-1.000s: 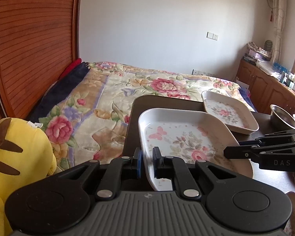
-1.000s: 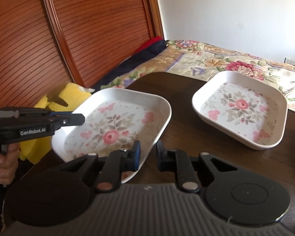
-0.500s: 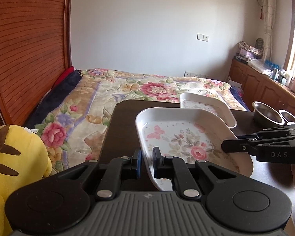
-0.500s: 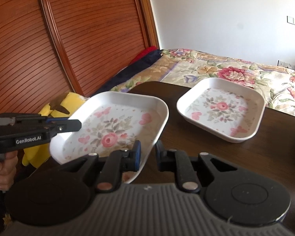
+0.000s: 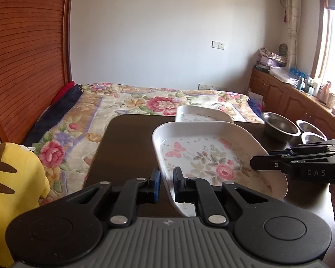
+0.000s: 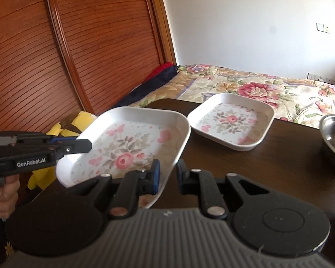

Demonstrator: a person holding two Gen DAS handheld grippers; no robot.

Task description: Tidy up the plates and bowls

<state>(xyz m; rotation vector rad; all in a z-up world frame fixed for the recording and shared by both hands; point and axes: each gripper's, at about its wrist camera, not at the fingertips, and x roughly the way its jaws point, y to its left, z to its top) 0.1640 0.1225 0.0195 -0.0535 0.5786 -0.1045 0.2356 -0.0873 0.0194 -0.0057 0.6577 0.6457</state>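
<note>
Left gripper [image 5: 166, 184] is clamped on one rim of the floral plate [image 5: 212, 158], right gripper [image 6: 167, 178] pinching the opposite rim, plate held above the dark table [image 5: 127, 147]. Second plate [image 6: 232, 120] rests beyond, steel bowl [image 6: 333, 138] rightmost.
</note>
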